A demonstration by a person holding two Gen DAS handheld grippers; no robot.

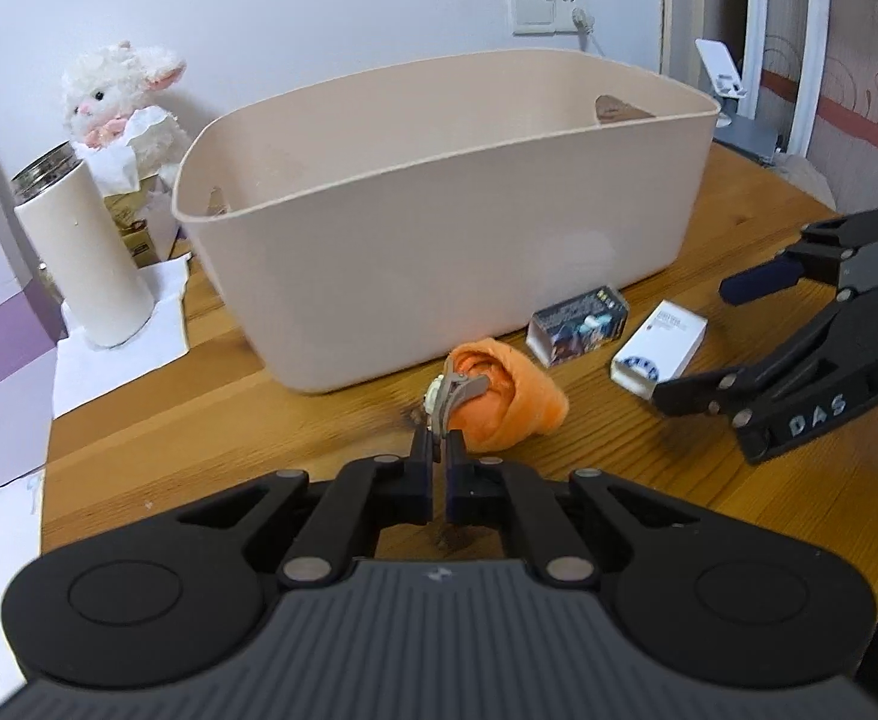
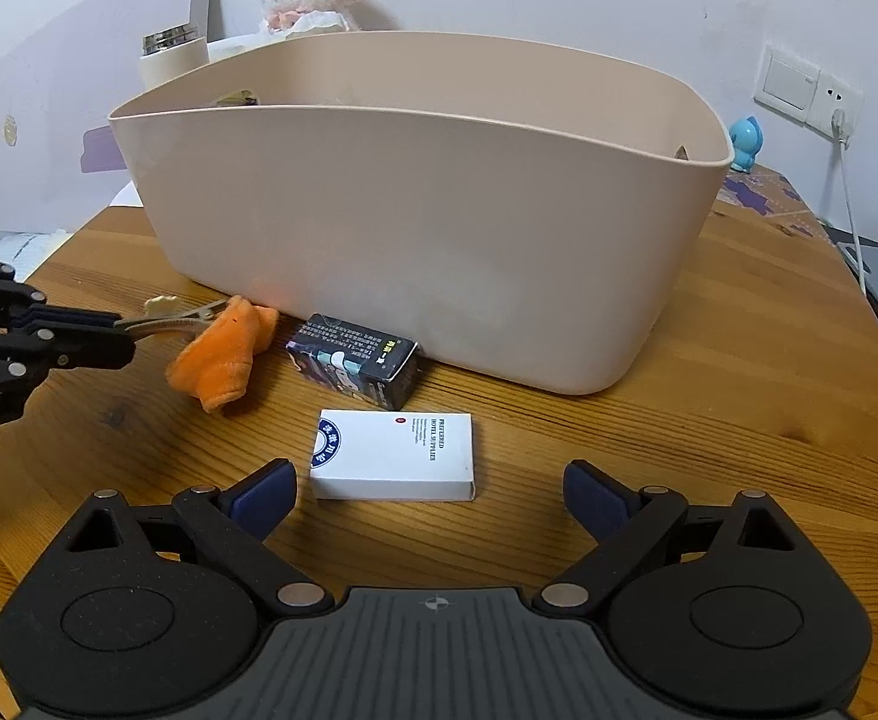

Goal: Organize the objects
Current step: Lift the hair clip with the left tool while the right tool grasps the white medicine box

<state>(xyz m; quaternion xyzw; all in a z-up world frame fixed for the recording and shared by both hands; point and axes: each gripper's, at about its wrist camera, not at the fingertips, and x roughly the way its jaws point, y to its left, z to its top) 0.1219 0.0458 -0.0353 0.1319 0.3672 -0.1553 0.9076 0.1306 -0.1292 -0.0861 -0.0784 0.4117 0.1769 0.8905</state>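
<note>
A large beige tub point(image 1: 439, 228) point(image 2: 414, 240) stands on the wooden table. In front of it lie an orange cloth point(image 1: 511, 399) point(image 2: 222, 360), a dark printed box point(image 1: 580, 324) point(image 2: 354, 366) and a white box point(image 1: 658, 341) point(image 2: 393, 456). My left gripper point(image 1: 437, 450) point(image 2: 120, 333) is shut on a small metal hair clip point(image 1: 451, 396) point(image 2: 168, 315), held against the orange cloth. My right gripper point(image 2: 429, 489) point(image 1: 697, 342) is open, its blue-padded fingers either side of the near end of the white box.
A white thermos point(image 1: 81, 252) and a plush lamb point(image 1: 120, 96) stand left of the tub on white paper. A wall socket with a plugged cable point(image 2: 841, 120), a small blue figure point(image 2: 746, 143) and a phone stand point(image 1: 724, 69) are at the right.
</note>
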